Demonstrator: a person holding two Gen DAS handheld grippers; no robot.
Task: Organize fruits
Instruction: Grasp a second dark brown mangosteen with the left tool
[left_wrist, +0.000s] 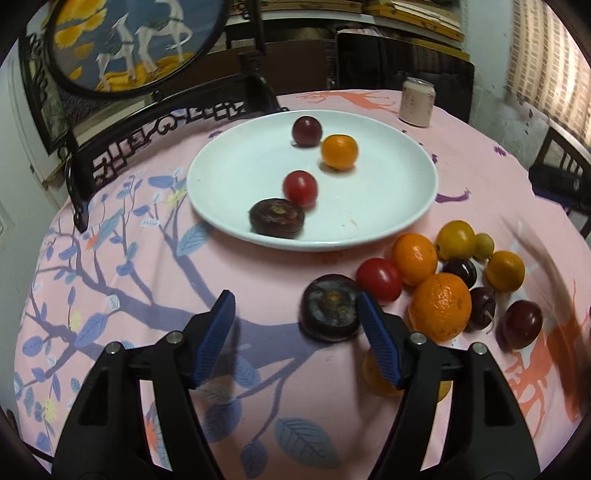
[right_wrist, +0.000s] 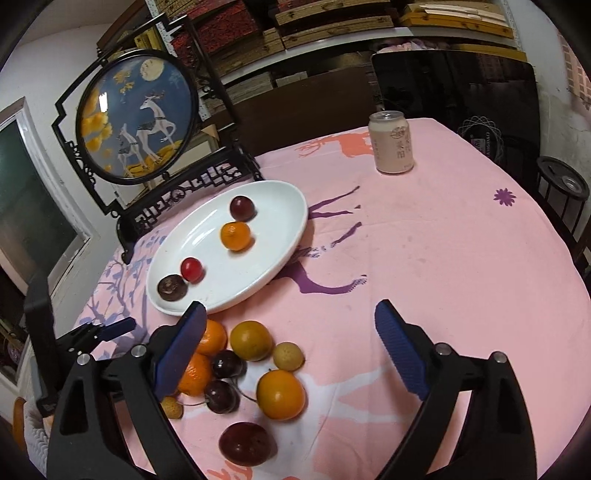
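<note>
A white plate (left_wrist: 388, 206) (right_wrist: 258, 266) holds a dark plum (left_wrist: 306, 131), a small orange (left_wrist: 339, 151), a red tomato (left_wrist: 300, 188) and a flat dark water chestnut (left_wrist: 277, 218). A pile of fruit lies on the pink cloth to the plate's right: oranges (left_wrist: 441, 306), a tomato (left_wrist: 378, 278), plums and small yellow fruits. My left gripper (left_wrist: 295, 297) is open; a second water chestnut (left_wrist: 328, 310) lies just inside its right finger, unpressed. My right gripper (right_wrist: 291, 305) is open wide above the pile (right_wrist: 251, 339), with nothing held.
A pink drink can (left_wrist: 416, 101) (right_wrist: 391, 147) stands at the table's far side. A round deer picture in a black carved stand (left_wrist: 125, 48) (right_wrist: 140, 118) rises behind the plate. Dark chairs ring the table. The left gripper (right_wrist: 110, 328) shows at the right view's left edge.
</note>
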